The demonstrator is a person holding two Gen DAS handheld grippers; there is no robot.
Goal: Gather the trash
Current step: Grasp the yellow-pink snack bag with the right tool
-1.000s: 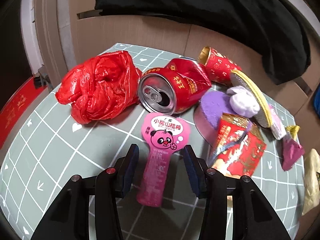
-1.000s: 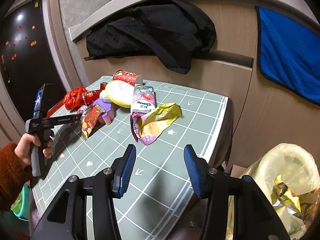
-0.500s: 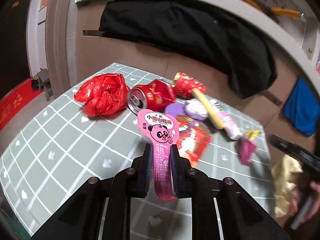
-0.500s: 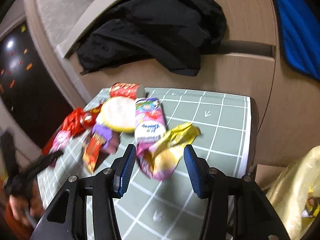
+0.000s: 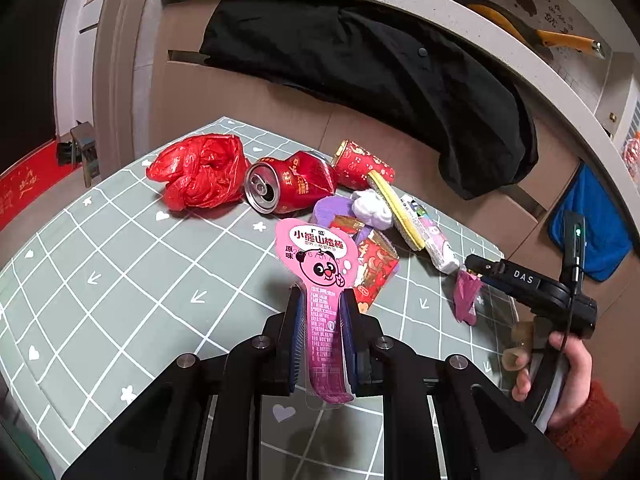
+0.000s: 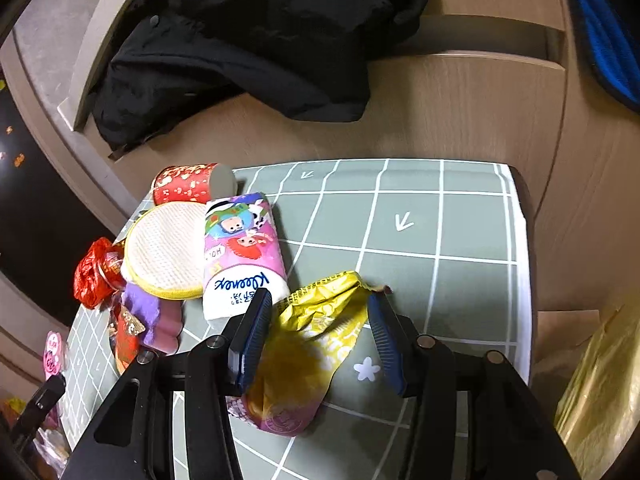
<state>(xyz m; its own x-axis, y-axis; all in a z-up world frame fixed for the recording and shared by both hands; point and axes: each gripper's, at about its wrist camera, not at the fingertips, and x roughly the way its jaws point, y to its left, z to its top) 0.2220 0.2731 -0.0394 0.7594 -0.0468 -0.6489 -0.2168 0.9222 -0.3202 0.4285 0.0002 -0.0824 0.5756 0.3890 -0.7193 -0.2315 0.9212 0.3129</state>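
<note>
Fingers (image 5: 349,332), left gripper (image 5: 322,336): clamped on pink panda wrapper (image 5: 320,280) at its narrow stem, lifted off the surface (image 5: 120,280). Light, thin, floppy film.
Fingers (image 6: 256,336), right gripper (image 6: 318,340): spread, straddling yellow wrapper (image 6: 320,320). Crinkly, slippery; likely best pinched mid-body. Tissue pack (image 6: 240,252) at 11 o'clock.

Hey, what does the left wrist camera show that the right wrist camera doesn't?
Only the left view shows the crushed can, the right hand on its gripper handle, and the left gripper shut on the pink wrapper. Only the right view shows the right gripper open around the yellow wrapper, and the yellow bag beside the table. Both show the tissue pack, red cup and black jacket.
</note>
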